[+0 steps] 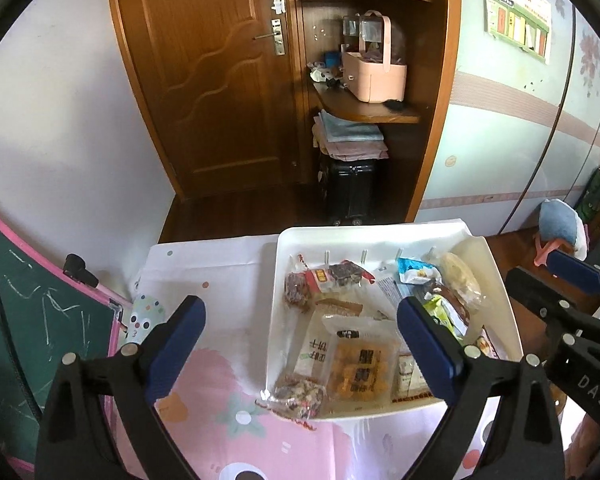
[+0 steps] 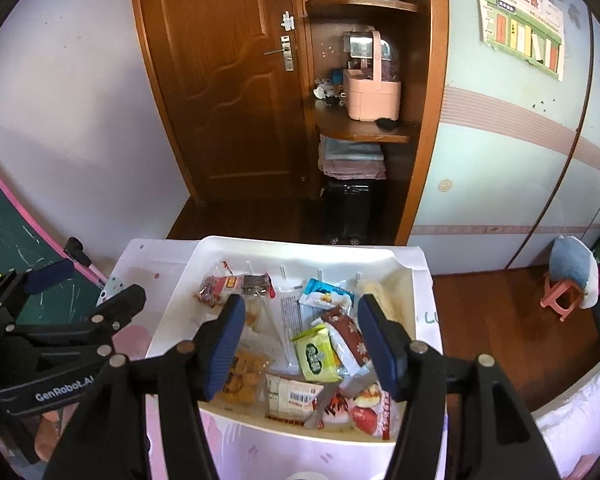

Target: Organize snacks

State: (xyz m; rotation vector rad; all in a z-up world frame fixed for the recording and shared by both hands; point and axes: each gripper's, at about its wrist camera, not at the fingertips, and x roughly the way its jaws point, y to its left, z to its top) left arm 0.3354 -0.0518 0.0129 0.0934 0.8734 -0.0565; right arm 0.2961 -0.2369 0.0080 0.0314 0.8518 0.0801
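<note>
Two hand-held grippers over a white tray [image 1: 500, 300] of snacks on a worktop [image 1: 220, 312] under a pink patterned cloth. Left hand-held gripper [image 1: 300, 344] spread wide, nothing between its blue pads [image 1: 178, 344], one pad over the cloth left of the tray, the other over the tray's packets. Right hand-held gripper [image 2: 302, 344] parted about halfway, empty too, poised above the tray's middle with pads clear of the wrappers below. Within the tray: an orange snack pack [image 1: 360, 372] near the front edge, a clear bag of mixed nuts [image 1: 298, 396] hanging partly over the front left corner, a green packet [image 2: 316, 354] lying on a brown-and-white wrapper [image 2: 350, 340], a blue-and-white sachet [image 2: 326, 296] toward the back, a barcode-labelled pack [image 2: 296, 394] and a red fruit-print pack [image 2: 370, 410] at the front. Dark red packets [image 1: 320, 280] at the tray's back left. Beyond the worktop, a wooden door [image 1: 212, 80], corner shelves with a pink basket [image 1: 374, 72], a black suitcase [image 1: 350, 192] on the floor, and a chalkboard [image 1: 28, 320] at the left.
</note>
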